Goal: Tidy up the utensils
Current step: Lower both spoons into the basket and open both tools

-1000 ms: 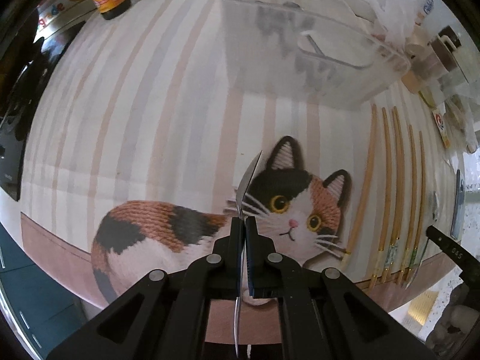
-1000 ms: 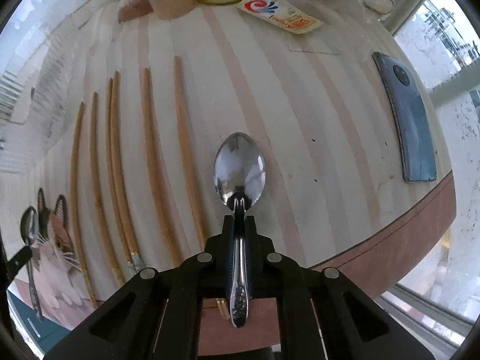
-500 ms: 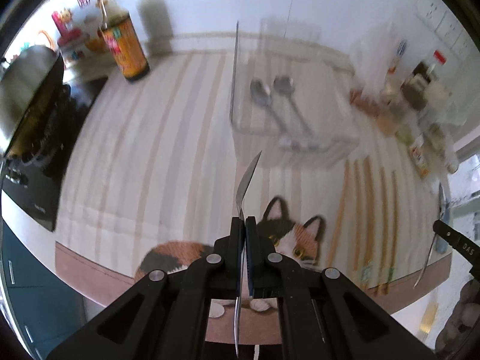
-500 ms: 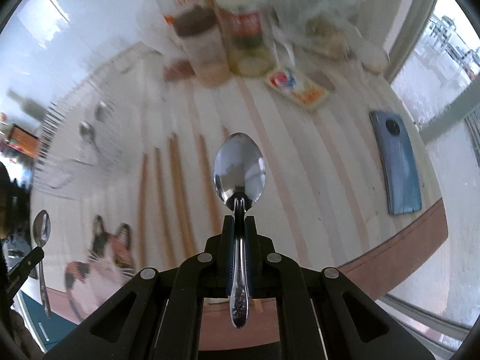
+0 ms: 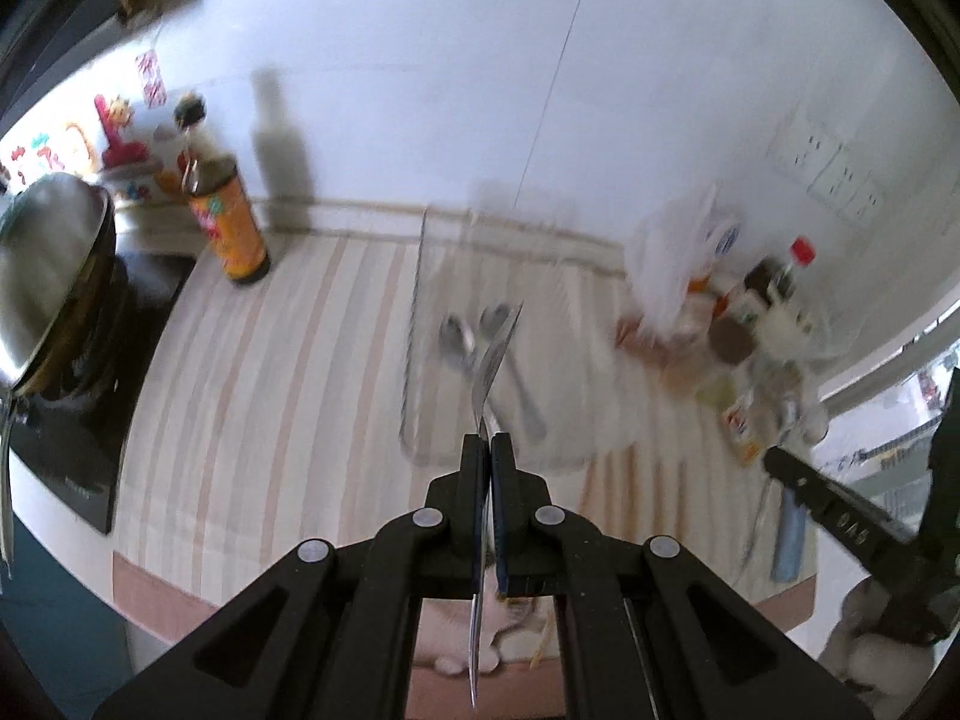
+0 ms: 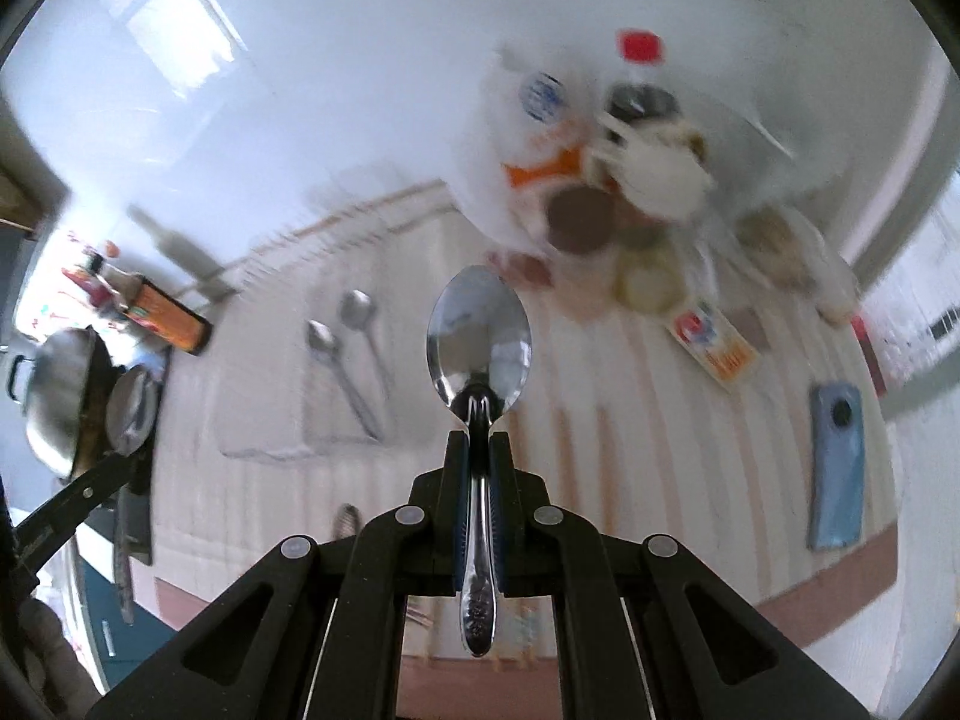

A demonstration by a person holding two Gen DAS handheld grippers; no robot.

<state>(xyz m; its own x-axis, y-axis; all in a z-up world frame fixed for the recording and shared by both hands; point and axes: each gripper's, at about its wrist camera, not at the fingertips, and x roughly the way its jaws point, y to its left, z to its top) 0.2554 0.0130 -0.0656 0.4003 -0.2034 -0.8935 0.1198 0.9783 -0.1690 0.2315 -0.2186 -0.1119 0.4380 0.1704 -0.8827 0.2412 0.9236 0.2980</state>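
My left gripper [image 5: 491, 441] is clamped on a spoon [image 5: 497, 354] seen edge-on, bowl ahead of the tips, handle running back between the jaws. My right gripper [image 6: 478, 438] is pinched on a second spoon [image 6: 479, 343] by its neck, bowl facing the camera, patterned handle end poking out behind. Both held up off the striped mat [image 6: 636, 420]. Below, a clear tray [image 5: 420, 408] on the mat has two spoons [image 6: 345, 354] lying side by side inside. Chopsticks [image 5: 624, 480] lie on the mat just right of the tray, blurred. Blue phone [image 6: 835, 465] near the mat's right edge. Orange-label bottle [image 5: 228, 228] stands back left.
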